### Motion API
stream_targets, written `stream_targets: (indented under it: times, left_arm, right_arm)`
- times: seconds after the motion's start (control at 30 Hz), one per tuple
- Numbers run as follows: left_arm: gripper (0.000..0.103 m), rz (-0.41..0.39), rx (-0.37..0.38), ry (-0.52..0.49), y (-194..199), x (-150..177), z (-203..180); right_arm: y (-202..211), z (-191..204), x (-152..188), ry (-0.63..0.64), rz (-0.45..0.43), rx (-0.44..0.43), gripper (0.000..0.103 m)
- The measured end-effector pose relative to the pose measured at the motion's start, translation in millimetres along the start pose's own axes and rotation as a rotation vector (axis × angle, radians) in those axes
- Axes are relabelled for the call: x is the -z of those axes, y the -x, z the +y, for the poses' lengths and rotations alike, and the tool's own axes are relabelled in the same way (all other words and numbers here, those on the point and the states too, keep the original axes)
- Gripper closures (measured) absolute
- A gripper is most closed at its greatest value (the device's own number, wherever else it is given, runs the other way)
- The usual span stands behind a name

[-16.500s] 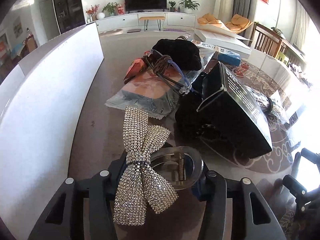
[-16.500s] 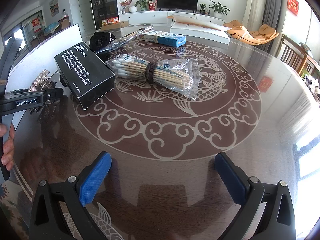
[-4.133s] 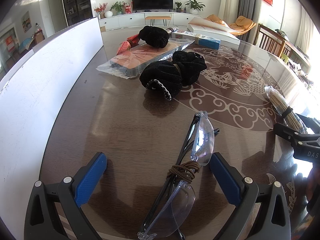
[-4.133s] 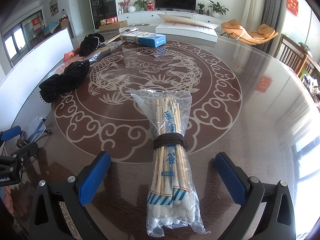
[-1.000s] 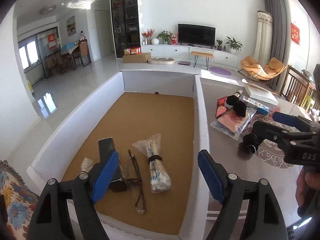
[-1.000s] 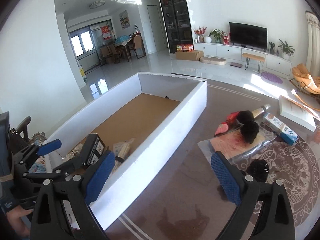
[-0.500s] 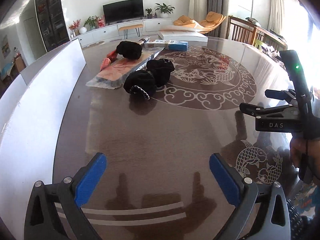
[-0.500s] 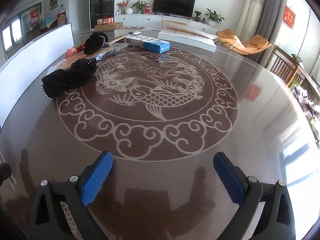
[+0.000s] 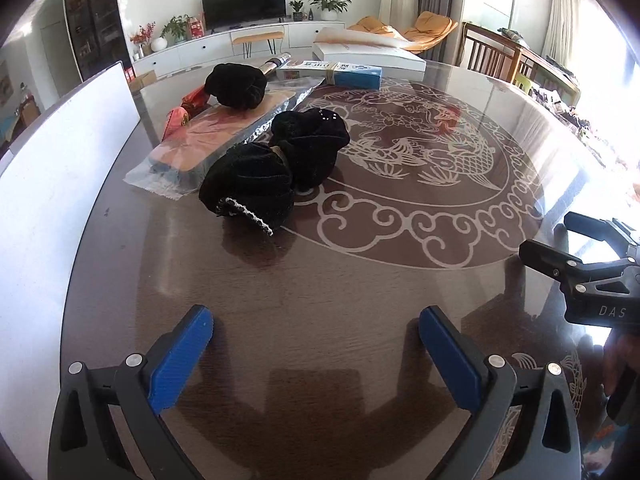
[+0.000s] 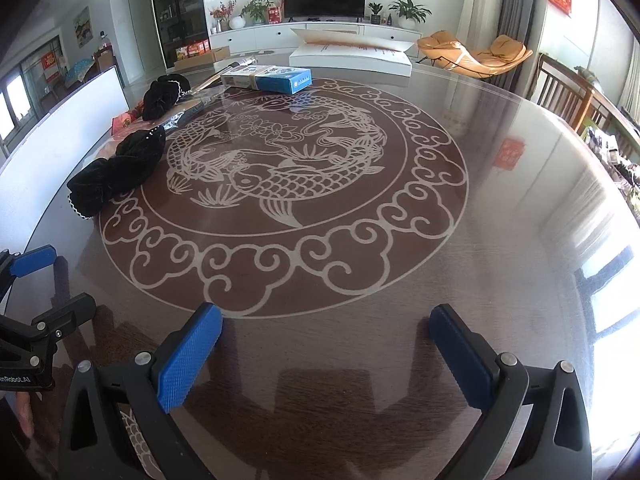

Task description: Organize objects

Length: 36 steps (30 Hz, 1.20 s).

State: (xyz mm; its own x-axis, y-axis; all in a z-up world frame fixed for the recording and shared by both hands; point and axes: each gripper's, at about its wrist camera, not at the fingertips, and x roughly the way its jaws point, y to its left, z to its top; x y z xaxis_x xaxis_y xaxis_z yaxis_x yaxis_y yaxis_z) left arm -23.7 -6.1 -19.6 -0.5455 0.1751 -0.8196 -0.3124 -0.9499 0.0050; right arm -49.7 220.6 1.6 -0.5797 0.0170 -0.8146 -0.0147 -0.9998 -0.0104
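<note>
Hovering over the round dark glass-topped desk (image 9: pixel 320 300), left hand-held gripper (image 9: pixel 316 344) has blue pads spread wide, nothing between them. White-walled box (image 9: pixel 48 184) stands at the left edge. Black velvet bow hair clip (image 9: pixel 276 172) lies near it, touching a clear-wrapped orange packet (image 9: pixel 224 132). Right hand-held gripper (image 10: pixel 326 350) likewise wide apart, empty.

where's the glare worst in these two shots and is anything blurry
Right wrist view: window glare washes the table along its right side. Left wrist view: blown-out light at the right edge, a softer sheen by the black velvet bow. Both are sharp, with fisheye bending at the edges.
</note>
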Motion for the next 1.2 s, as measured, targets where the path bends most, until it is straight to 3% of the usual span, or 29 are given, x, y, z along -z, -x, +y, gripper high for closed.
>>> stream_targets:
  times: [1.2]
  left_arm:
    - [0.0,-0.022,-0.001,0.039,8,-3,12]
  right_arm:
    - [0,0,1,-0.002,0.0,0.001,0.0]
